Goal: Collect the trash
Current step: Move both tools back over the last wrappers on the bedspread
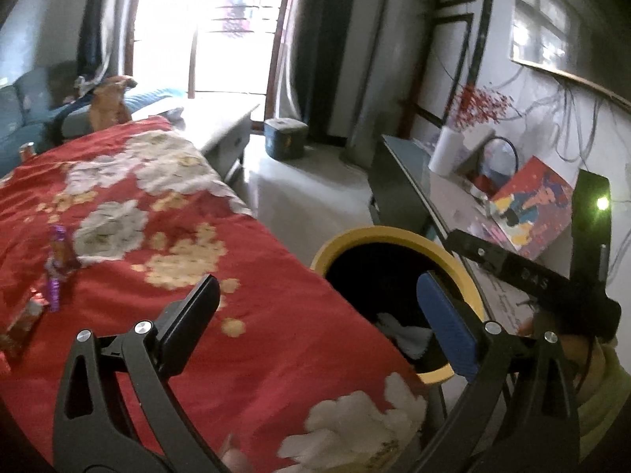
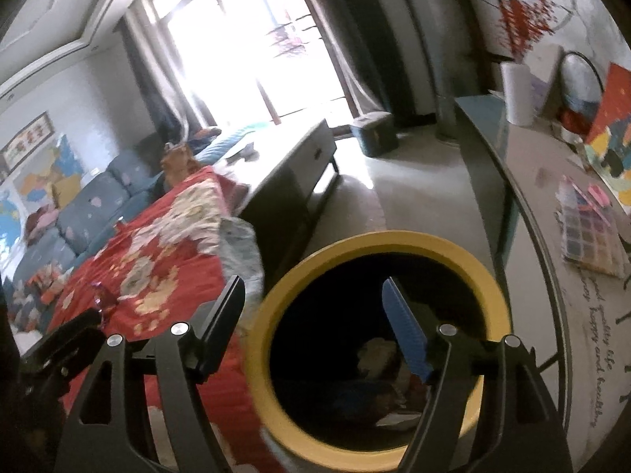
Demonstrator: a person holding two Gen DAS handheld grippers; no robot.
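Standing beside the red floral cloth's [image 1: 244, 315] right edge: yellow-rimmed bin [image 2: 272, 299], scraps inside. Left gripper [image 1: 319, 303] wide, empty. Right gripper [image 2: 311, 307] parted, empty, above bin. Purple wrapper [image 1: 57, 264] near cloth's left edge.

Both grippers: black plastic frames w/ silver screws; one black finger, one blue ribbed finger [image 1: 447, 323] each. Pale sleeve [image 1: 603, 390] at right.

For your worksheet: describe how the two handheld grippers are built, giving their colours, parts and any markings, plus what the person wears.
Each gripper, left gripper and right gripper, has a black frame with silver bolts, one black finger and one ribbed blue pad. In the left wrist view the right gripper's black body bears embossed letters, and a pale yellowish sleeve shows.
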